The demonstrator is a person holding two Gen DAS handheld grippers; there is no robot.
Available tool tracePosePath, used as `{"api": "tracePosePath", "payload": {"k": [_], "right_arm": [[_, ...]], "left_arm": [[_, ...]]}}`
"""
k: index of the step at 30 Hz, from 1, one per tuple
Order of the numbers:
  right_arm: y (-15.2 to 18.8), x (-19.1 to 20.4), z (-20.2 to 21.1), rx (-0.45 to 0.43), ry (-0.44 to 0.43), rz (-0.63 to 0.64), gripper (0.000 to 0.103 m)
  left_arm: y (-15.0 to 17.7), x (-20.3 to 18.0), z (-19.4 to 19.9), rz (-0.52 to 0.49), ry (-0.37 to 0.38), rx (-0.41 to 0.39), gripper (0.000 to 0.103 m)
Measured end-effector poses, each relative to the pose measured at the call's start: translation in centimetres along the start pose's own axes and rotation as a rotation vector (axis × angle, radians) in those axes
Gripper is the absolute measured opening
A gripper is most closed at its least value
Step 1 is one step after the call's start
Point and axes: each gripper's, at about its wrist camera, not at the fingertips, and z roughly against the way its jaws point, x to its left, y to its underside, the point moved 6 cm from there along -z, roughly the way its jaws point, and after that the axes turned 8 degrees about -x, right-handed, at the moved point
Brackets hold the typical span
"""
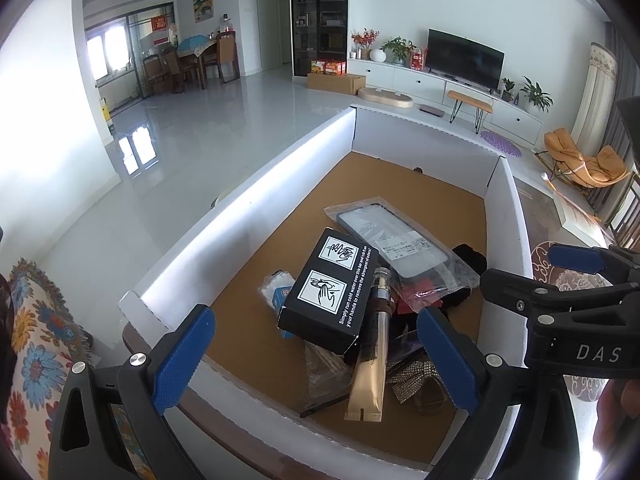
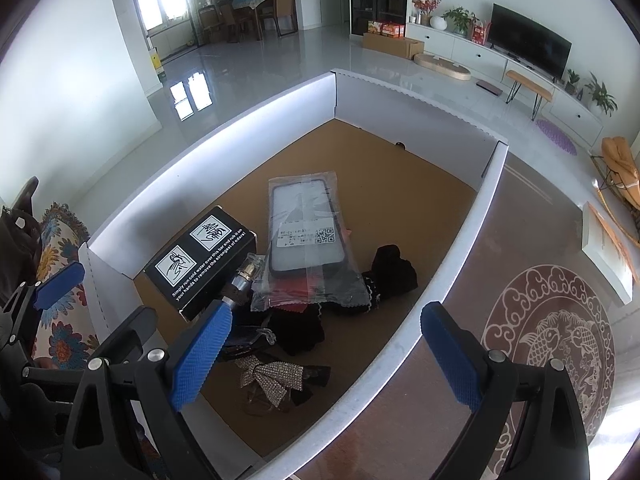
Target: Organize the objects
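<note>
Two hand-held grippers hang over a white-walled cardboard tray with a brown floor (image 1: 256, 204), both released and grasping nothing: the left hand-held gripper (image 1: 316, 356) has its blue ribbed pads spread wide, and the right hand-held gripper (image 2: 324, 354) is just as wide, its body marked "DAS" in the left view. Beneath them, at the tray's near end, lies a black rectangular box (image 1: 326, 288) printed "Simply run cold water over this bar and rub it on your hands to remove the strongest of odors!". Touching it on the right is a dark phone case in a clear plastic bag (image 2: 306, 236) with a QR-code label. A rhinestone bow (image 2: 272, 378) sits nearest. The tray's far half is bare brown floor.
</note>
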Motion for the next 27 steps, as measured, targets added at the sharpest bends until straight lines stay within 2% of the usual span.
{"api": "tracePosePath", "payload": {"k": [27], "right_arm": [[-0.03,0.29,-0.14,0.002,-0.003,0.003,0.096]], "left_arm": [[-0.08,0.14,-0.14,-0.001,-0.001,-0.001,0.103]]}}
